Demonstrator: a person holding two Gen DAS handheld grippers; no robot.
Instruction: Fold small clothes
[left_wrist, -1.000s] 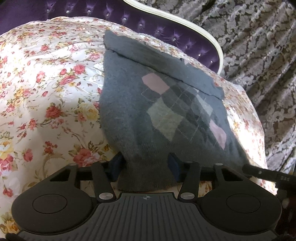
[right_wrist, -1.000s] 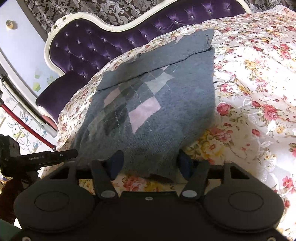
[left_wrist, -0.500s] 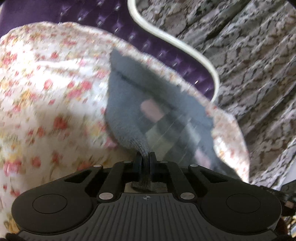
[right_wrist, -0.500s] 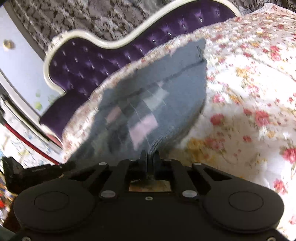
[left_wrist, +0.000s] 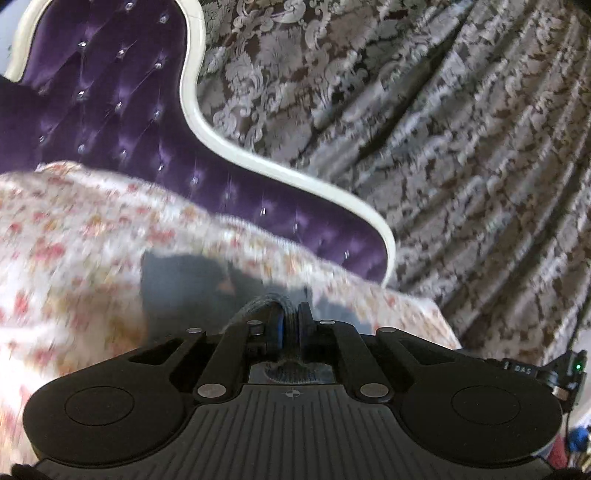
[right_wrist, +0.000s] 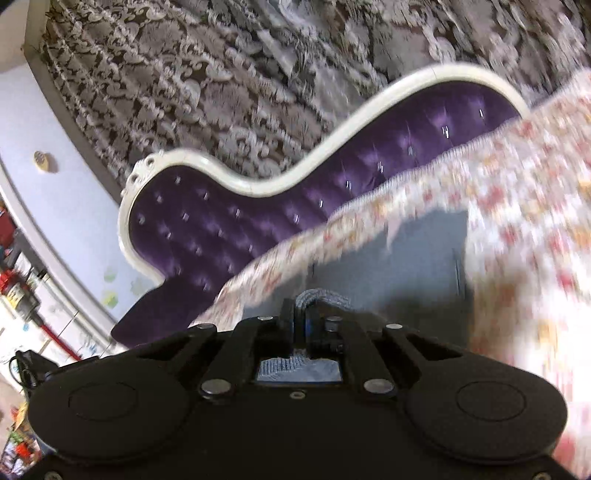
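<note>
A small grey knit garment (left_wrist: 184, 288) with an argyle pattern lies on the floral bedspread (left_wrist: 66, 236); only its plain grey part shows, blurred. My left gripper (left_wrist: 291, 325) is shut on a bunched hem of it, with knit between the pads. In the right wrist view the garment (right_wrist: 406, 266) shows just ahead, and my right gripper (right_wrist: 300, 325) is shut on another bunched part of its hem. Both grippers hold the hem lifted and carried toward the far edge of the garment.
A purple tufted headboard (left_wrist: 110, 122) with a white frame stands behind the bed, also in the right wrist view (right_wrist: 229, 229). Patterned grey curtains (left_wrist: 443, 147) hang behind it. A cluttered room edge (right_wrist: 22, 295) shows far left.
Both grippers closed on the near hem of the garment, then lifted it and swept it forward toward the headboard. The argyle front is now out of sight.
</note>
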